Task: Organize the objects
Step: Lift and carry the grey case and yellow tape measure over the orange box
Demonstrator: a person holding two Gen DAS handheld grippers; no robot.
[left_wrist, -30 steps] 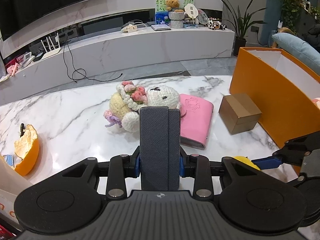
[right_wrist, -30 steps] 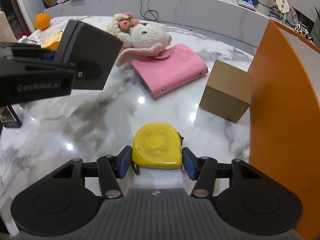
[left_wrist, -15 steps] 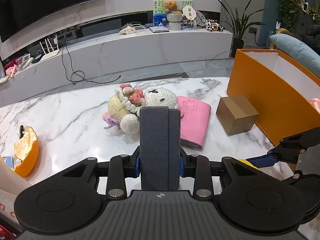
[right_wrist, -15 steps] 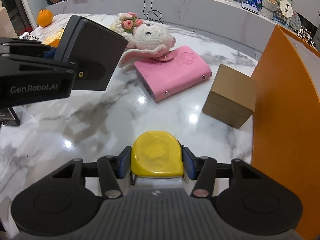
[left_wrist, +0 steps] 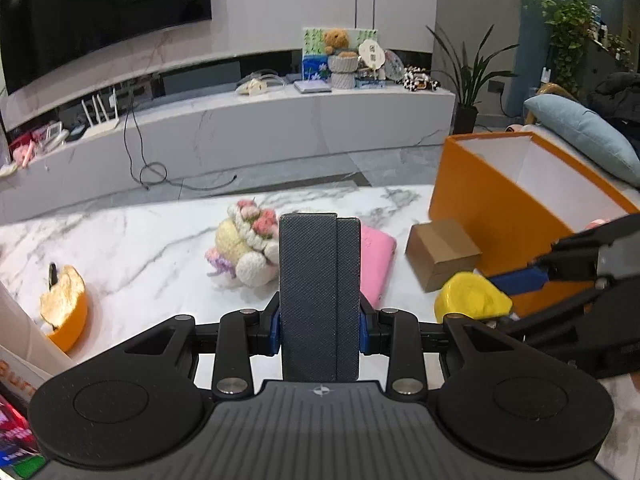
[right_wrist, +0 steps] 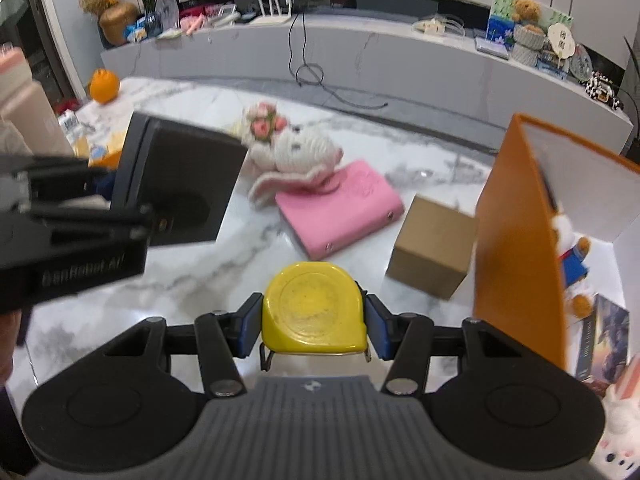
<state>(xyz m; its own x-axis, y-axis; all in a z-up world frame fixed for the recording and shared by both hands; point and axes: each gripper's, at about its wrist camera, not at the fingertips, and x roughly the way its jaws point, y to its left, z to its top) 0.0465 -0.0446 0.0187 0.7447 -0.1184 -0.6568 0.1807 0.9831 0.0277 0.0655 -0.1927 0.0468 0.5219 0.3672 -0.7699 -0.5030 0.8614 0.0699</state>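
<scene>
My left gripper (left_wrist: 319, 330) is shut on a dark grey textured case (left_wrist: 319, 292), held upright above the marble table (left_wrist: 140, 240). My right gripper (right_wrist: 315, 326) is shut on a yellow tape measure (right_wrist: 314, 312), lifted above the table; it also shows in the left wrist view (left_wrist: 470, 300). An open orange box (left_wrist: 508, 208) stands at the right, with toys and a book (right_wrist: 600, 344) inside. A crocheted bunny (right_wrist: 296, 152), a pink wallet (right_wrist: 340, 208) and a small cardboard box (right_wrist: 434, 246) lie on the table.
An orange peel (left_wrist: 66, 304) lies at the table's left. A whole orange (right_wrist: 104, 86) sits at the far corner. A white TV console (left_wrist: 240, 128) with clutter runs behind. A carton edge (left_wrist: 16, 344) is at the left.
Both grippers have risen with their loads. The right gripper lifted the tape measure off the table, and the orange box's inside has come into its view.
</scene>
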